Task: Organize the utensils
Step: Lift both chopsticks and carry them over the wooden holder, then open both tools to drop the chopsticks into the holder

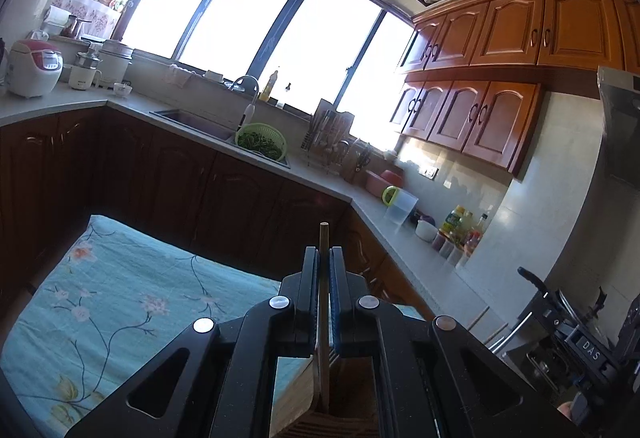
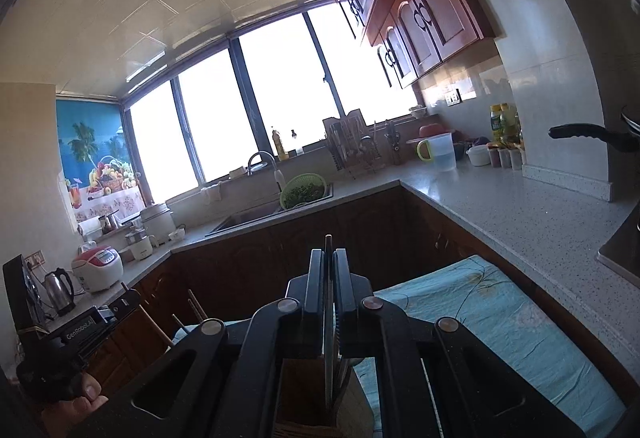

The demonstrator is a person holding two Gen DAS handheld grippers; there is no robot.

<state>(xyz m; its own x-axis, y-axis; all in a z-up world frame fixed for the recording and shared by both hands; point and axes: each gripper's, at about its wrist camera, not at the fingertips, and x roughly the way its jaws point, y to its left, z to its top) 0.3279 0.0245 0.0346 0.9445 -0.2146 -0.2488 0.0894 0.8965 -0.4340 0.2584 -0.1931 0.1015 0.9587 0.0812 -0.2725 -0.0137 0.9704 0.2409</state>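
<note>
Chopstick (image 1: 323,278) upright between left gripper (image 1: 324,258) fingers, above wooden holder (image 1: 296,394) on cloth-covered table (image 1: 120,298); counter (image 1: 224,141) with sink (image 1: 192,119) behind, basket (image 1: 262,141) right of sink.

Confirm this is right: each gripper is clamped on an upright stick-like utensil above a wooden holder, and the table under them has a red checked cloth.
Not quite: the cloth is light blue with a flower print, as the left wrist view shows. The rest holds: the left gripper pinches a wooden chopstick, the right gripper a darker utensil, each above the wooden holder.
</note>
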